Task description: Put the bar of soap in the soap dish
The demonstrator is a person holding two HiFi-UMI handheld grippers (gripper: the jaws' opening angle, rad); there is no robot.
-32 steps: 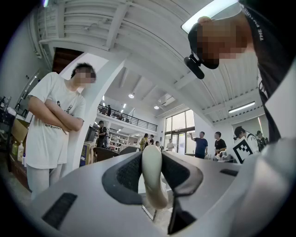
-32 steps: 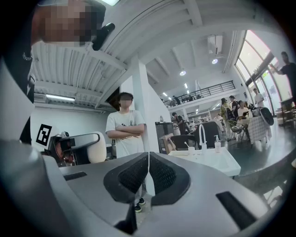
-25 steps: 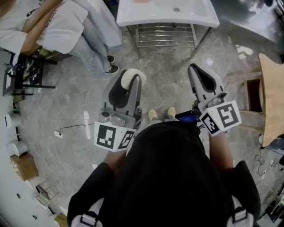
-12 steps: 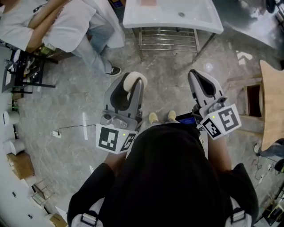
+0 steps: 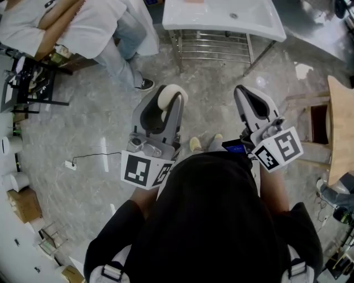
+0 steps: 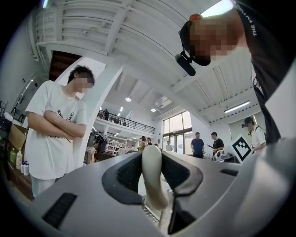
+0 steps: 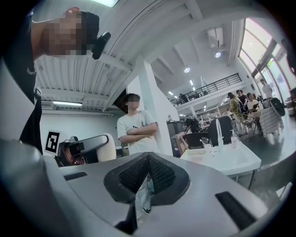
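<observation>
The bar of soap [image 5: 167,98] is cream-coloured and oblong, and my left gripper [image 5: 168,95] is shut on it, held at waist height over the grey floor. In the left gripper view the soap [image 6: 152,178] stands on edge between the two dark pads, filling my left gripper [image 6: 152,166]. My right gripper [image 5: 246,93] is beside it to the right, shut with nothing in it; its pads meet in the right gripper view [image 7: 147,173]. A white washbasin [image 5: 224,14] stands ahead at the top edge. I cannot make out a soap dish.
A bystander in a white T-shirt [image 5: 72,27] stands at the upper left, also in the right gripper view [image 7: 136,129]. A metal rack [image 5: 213,44] sits under the basin. A black stand [image 5: 33,88] is at the left, a wooden table [image 5: 340,127] at the right.
The head view has shifted a little, so the basin sits further right in the frame. Both grippers keep the same pose and the soap stays held.
</observation>
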